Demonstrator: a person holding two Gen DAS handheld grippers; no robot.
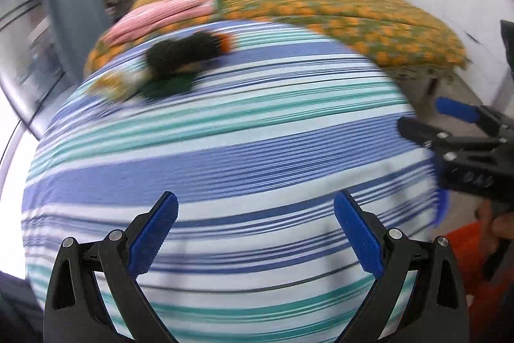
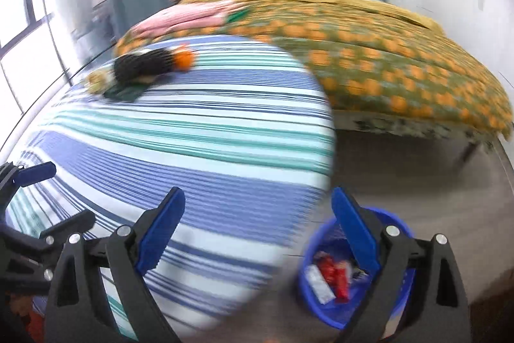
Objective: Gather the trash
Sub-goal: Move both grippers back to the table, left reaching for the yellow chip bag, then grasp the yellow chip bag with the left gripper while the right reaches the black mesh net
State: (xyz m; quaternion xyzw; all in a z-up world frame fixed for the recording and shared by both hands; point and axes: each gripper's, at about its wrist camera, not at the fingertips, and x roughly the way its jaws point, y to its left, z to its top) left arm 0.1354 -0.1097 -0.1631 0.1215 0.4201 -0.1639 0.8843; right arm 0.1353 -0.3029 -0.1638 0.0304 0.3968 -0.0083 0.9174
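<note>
**Hovering spread over the striped cloth**

Left gripper [image 1: 256, 233] and right gripper [image 2: 258, 229]: jaws wide apart, nothing between. Blue bin [image 2: 308, 294] just below the right one, wrappers [image 2: 334, 277] inside. Far across the striped cloth [image 1: 225, 150], blurred litter [image 1: 173, 60], possibly packets.

- Blue plastic basket [image 2: 324, 307] stands upright on the floor beside the striped tabletop, holding red wrappers [image 2: 335, 277] and a white packet [image 2: 318, 283].
- Blurred dark trash pile [image 1: 180, 53] lies at the tabletop's far edge.

Bright, soft daylight enters from a window [image 2: 19, 21] to the gripper's left; both fisheye views are motion-blurred, edges curved and dark-vignetted.
</note>
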